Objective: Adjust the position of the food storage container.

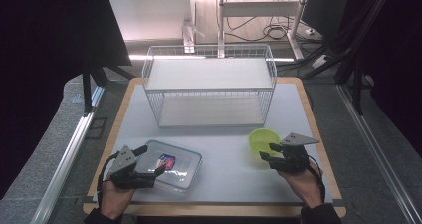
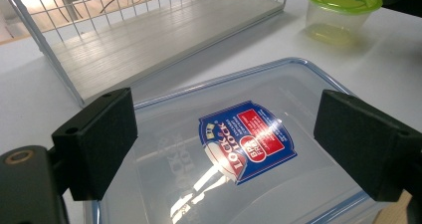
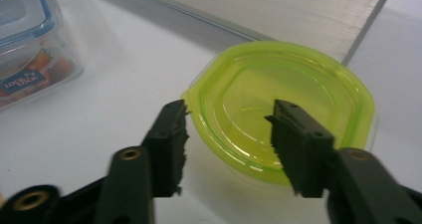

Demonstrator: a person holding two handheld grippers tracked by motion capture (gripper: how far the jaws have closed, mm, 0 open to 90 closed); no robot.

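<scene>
Trouble, if it comes, looks likeliest on the right. The right gripper [image 1: 271, 152] hangs spread over the near edge of the small round tub with the lime-green lid [image 1: 263, 140], which stands on the white tabletop [image 1: 224, 144] toward the right, in front of the wire rack [image 1: 209, 84]. In the right gripper view one jaw sits just outside the rim and the other over the lid [image 3: 283, 104] itself, so a squeeze from here would, I think, bite the thin lip rather than the body. That kind of pinch could tip the tub, pop the lid, or let the smooth plastic squirt out sideways. I cannot tell whether the jaws already touch it.

On the other side, the left gripper [image 1: 152, 170] is wide open, holding nothing, poised at the near part of the clear rectangular Lock & Lock container [image 1: 171, 164], which lies flat at the front left of the table. The left gripper view has its jaws spread either side of the blue-and-red label [image 2: 246, 142], above the lid. The box looks wider than an easy grasp; closing on the flat top would only skid across it, and a corner grip could swing the box.

Both containers stand well apart from each other, so a collision between them seems unlikely. The rack's wire front is the other hazard: a tilted box could catch on it going in.
</scene>
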